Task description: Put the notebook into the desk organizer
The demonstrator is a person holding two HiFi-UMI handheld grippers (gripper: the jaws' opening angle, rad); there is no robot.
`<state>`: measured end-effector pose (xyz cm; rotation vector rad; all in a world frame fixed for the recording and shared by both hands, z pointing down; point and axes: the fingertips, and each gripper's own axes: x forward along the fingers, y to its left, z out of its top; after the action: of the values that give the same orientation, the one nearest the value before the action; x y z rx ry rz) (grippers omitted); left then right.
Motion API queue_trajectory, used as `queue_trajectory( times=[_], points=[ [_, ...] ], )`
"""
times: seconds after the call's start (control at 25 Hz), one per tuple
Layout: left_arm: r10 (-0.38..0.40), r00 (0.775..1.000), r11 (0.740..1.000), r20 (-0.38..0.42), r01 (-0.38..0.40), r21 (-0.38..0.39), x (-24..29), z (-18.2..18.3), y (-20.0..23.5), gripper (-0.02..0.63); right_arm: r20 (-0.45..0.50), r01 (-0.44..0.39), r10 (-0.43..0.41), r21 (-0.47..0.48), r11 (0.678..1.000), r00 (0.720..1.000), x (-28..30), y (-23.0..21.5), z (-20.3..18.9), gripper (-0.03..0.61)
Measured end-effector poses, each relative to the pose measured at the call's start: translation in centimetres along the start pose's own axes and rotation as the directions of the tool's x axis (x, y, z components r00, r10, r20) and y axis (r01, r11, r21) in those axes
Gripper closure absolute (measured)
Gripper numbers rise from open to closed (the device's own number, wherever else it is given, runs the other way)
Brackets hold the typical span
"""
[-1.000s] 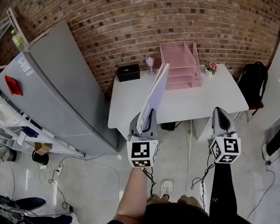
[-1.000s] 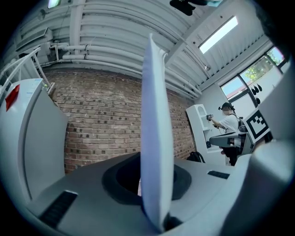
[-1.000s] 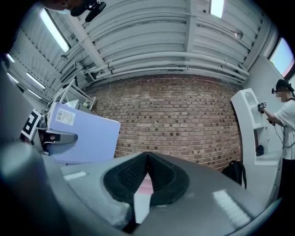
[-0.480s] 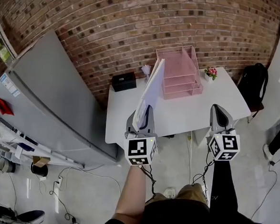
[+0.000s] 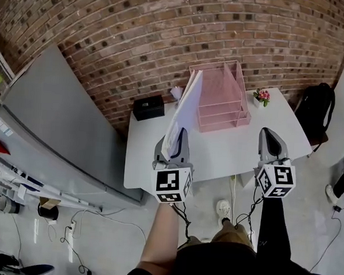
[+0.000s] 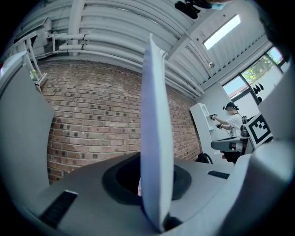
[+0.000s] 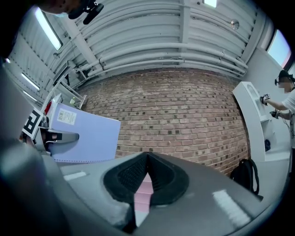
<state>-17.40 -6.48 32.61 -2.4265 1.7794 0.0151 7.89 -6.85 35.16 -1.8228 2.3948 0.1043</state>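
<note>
Against a red brick wall (image 5: 138, 37), a pink tiered desk organizer (image 5: 222, 96) was set on the white bench (image 5: 218, 155), just up-frame and right of the thin pale notebook (image 5: 184, 108) clamped upright in the left hand-held gripper (image 5: 179, 135); the right hand-held gripper (image 5: 270, 134) was closed, empty.

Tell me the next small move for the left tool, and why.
Probably move the notebook forward toward the organizer: the left tool is shut on it, upright, and the organizer stands ahead at the back of the table, not yet reached.
</note>
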Motion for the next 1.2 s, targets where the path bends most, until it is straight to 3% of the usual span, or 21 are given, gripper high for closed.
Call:
queue_trajectory(
  times=[0.76,1.2],
  points=[
    [0.126,0.990,0.991,-0.056,-0.123,0.048,20.9,-2.7,1.0,0.578,0.013,-0.127,0.127,0.040,0.991,0.992,21.2,-11.1,-2.8,0.578],
    [0.174,0.977,0.982,-0.123,-0.162,0.099,27.9,-5.0,1.2,0.578,0.005,-0.170,0.170,0.057,0.984,0.985,26.9,-13.6,-4.7,0.578]
  ],
)
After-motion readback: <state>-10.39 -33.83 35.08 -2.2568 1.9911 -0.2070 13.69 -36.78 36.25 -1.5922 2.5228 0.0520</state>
